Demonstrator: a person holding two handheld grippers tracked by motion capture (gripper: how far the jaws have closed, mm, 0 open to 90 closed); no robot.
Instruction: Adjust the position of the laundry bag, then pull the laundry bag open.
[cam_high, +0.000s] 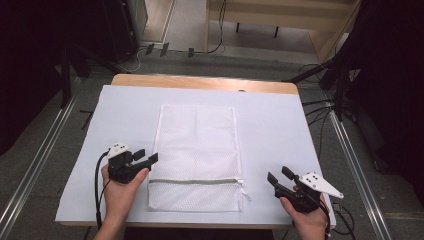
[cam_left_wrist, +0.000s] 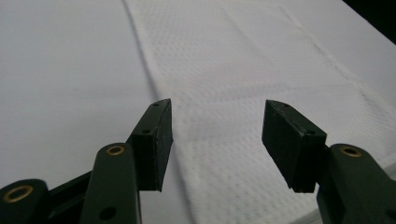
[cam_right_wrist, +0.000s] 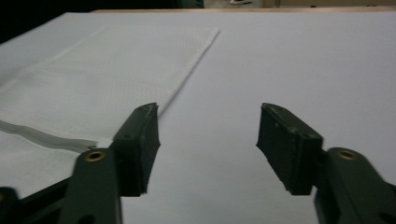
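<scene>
Nothing readable here tbh, no text, labels, brands or numbers on the mesh bag (cam_high: 197, 155), the white sheet or anything else.

I note a wooden bench (cam_high: 200, 81) covered by a white sheet (cam_high: 280, 130); a white mesh zippered laundry bag (cam_high: 197, 150) lies flat at its centre.

High view overlooks table (cam_high: 125, 100); tongs' low cameras perhaps share its mesh bag (cam_high: 197, 155).

place: lab recording bay; cues: black curtains (cam_high: 30, 60); floor rails (cam_high: 35, 165); loose cables (cam_high: 320, 107); white-covered table (cam_high: 280, 130)
</scene>
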